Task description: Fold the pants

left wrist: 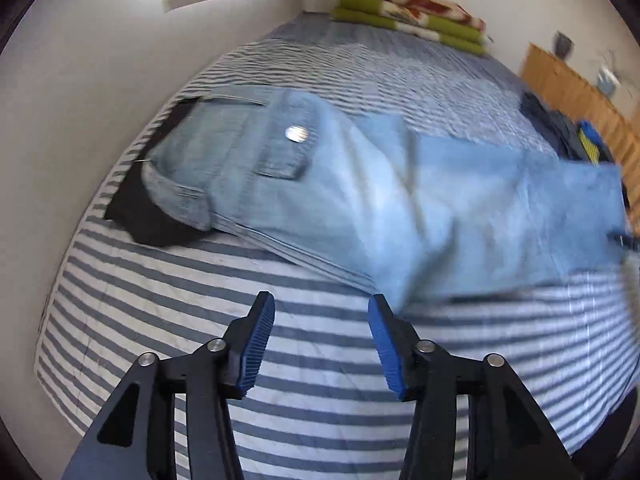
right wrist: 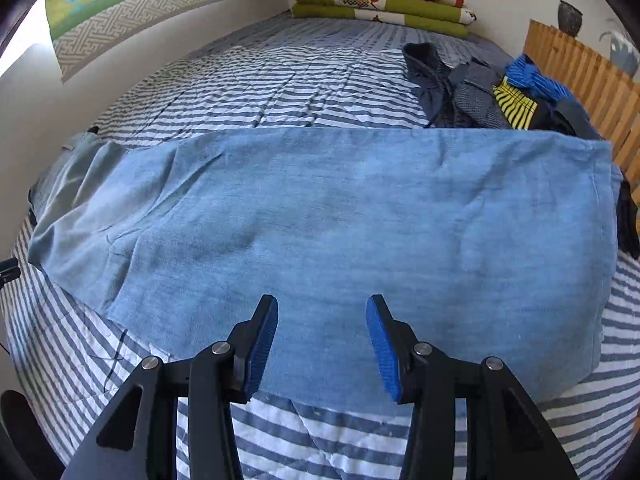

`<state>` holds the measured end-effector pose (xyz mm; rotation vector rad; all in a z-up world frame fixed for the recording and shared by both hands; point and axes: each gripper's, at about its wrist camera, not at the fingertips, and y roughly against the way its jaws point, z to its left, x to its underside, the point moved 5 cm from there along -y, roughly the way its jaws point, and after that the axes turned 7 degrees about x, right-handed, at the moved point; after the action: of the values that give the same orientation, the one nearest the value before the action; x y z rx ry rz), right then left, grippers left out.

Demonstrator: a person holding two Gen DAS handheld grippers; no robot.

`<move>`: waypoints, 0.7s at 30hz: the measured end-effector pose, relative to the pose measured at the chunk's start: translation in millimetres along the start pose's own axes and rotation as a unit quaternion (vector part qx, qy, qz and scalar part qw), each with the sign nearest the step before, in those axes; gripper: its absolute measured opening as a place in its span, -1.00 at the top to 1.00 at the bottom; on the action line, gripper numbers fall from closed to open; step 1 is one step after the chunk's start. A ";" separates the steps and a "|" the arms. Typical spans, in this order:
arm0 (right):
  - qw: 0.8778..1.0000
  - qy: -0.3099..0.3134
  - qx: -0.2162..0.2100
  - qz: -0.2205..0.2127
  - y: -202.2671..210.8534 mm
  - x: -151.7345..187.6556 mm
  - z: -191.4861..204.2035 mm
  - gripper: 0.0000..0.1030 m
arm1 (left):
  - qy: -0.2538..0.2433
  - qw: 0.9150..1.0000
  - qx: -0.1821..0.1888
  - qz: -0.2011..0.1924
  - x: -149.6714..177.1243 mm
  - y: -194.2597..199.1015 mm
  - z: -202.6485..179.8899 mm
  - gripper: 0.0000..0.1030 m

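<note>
nearest in the left wrist view, the left gripper (left wrist: 322,308) hangs over bare striped bedspread (left wrist: 280,400) with its jaws apart and nothing between them; the near edge of the jeans (left wrist: 360,200) lies just beyond its right pad, apart from it as far as the blur lets me tell. the right gripper (right wrist: 322,308) hovers over the leg end of the jeans (right wrist: 340,220), also spread and holding nothing, the blue pads clear of the denim below. both being empty and raised suggests the cloth is laid out and let go so the next grasp can be chosen, probably for a crosswise fold.

the jeans lie flat on the bed, close to its near edge, and look already doubled leg on leg, which is why only one broad leg panel shows. their long axis runs side to side along that edge: the waistband (left wrist: 176,184) with its metal button (left wrist: 296,134) points toward the wall side of the bed, the hem (right wrist: 600,240) toward the side with the wooden slatted rail (right wrist: 580,76). a dark cloth (left wrist: 144,216) peeks from under the waist end.

farther back, near the hem end, a heap of dark clothes (right wrist: 480,92) waits, likely kept aside as unfolded work. at the far edge of the bed sits a folded green and red blanket (right wrist: 380,0).
</note>
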<state>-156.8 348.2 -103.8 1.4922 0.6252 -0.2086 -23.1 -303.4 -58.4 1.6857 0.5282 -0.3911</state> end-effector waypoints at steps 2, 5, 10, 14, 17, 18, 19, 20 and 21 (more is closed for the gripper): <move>1.000 -0.018 -0.002 0.002 3.4 11.1 -9.2 0.18 | 0.100 0.995 0.017 -0.013 -26.6 -0.7 49.6 -0.07; 0.999 -0.032 -0.002 0.009 3.2 23.2 -13.3 0.18 | 0.209 0.977 0.019 -0.032 -59.5 -16.8 108.9 -0.34; 0.999 -0.040 -0.007 0.017 -0.7 31.1 -3.9 0.18 | 0.269 0.963 -0.011 -0.024 -81.7 -57.3 147.7 -0.32; 0.999 -0.029 -0.004 0.023 -5.8 31.1 4.9 0.18 | 0.282 0.959 -0.009 -0.015 -83.7 -76.3 153.5 0.84; 0.999 -0.017 0.011 0.030 -14.3 30.6 5.0 0.18 | 0.268 0.960 0.006 -0.080 -91.8 -44.0 158.0 0.89; 0.999 -0.014 0.017 0.034 -18.4 31.0 2.8 0.18 | 0.284 0.954 0.001 -0.093 -90.7 -38.4 170.3 0.89; 0.999 -0.014 0.023 0.039 -23.5 32.1 -0.1 0.18 | 0.308 0.948 -0.003 -0.078 -85.5 -44.8 182.5 0.89; 0.998 -0.015 0.026 0.047 -29.6 33.5 -3.0 0.18 | 0.323 0.945 -0.015 -0.055 -78.3 -54.3 190.2 0.88; 0.998 -0.016 0.022 0.052 -34.1 34.6 -4.7 0.18 | 0.325 0.944 -0.024 -0.048 -73.7 -60.8 191.8 0.88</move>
<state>-146.4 357.9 -150.5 1.5570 0.5195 -0.1659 -111.3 -493.3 -103.7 1.7298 1.0972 0.1286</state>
